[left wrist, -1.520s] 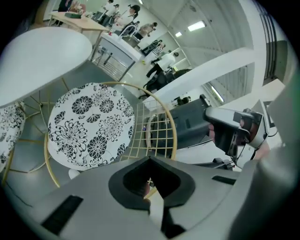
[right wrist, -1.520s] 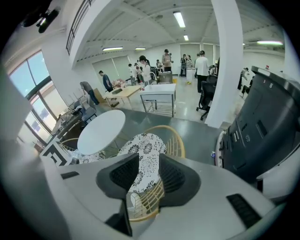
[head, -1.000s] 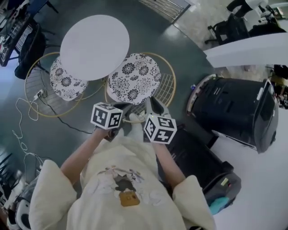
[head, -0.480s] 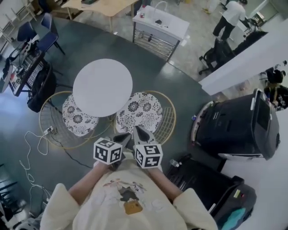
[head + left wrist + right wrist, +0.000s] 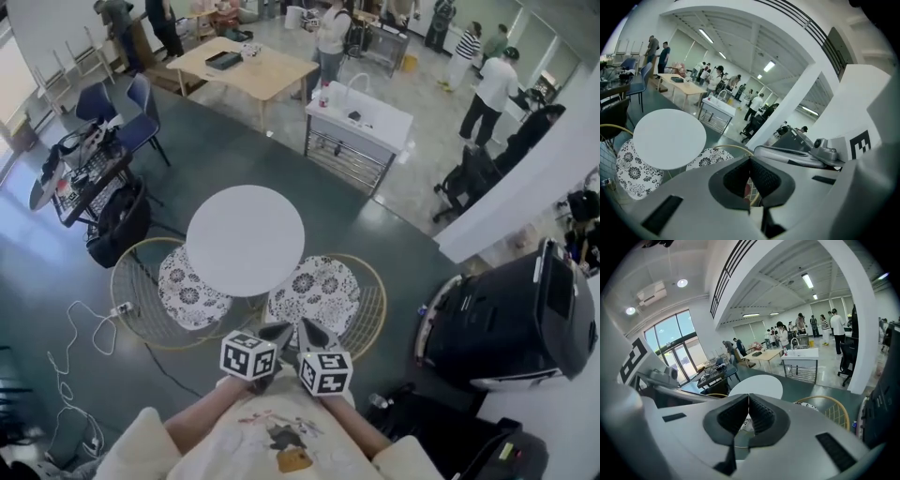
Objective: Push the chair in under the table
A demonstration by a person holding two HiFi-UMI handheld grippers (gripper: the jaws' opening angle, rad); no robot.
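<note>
Seemingly the push is done: the gold wire-framed chair with the floral cushion (image 5: 319,286) sits with its front edge tucked under the round white surface (image 5: 246,239), its curved back rail towards the person. Both tools hang close to the person's chest, just short of that rail and, as far as the steep angle lets me judge, not touching it. The left gripper (image 5: 278,330) has its fingers clenched together on nothing, and the right gripper (image 5: 313,330) likewise. That suits shoving a rail with closed tips rather than gripping it. By count there are one surface, two grippers and two matching chairs — the second floral-cushioned wire chair (image 5: 190,298) stands at the left, also partly beneath the rim.
</note>
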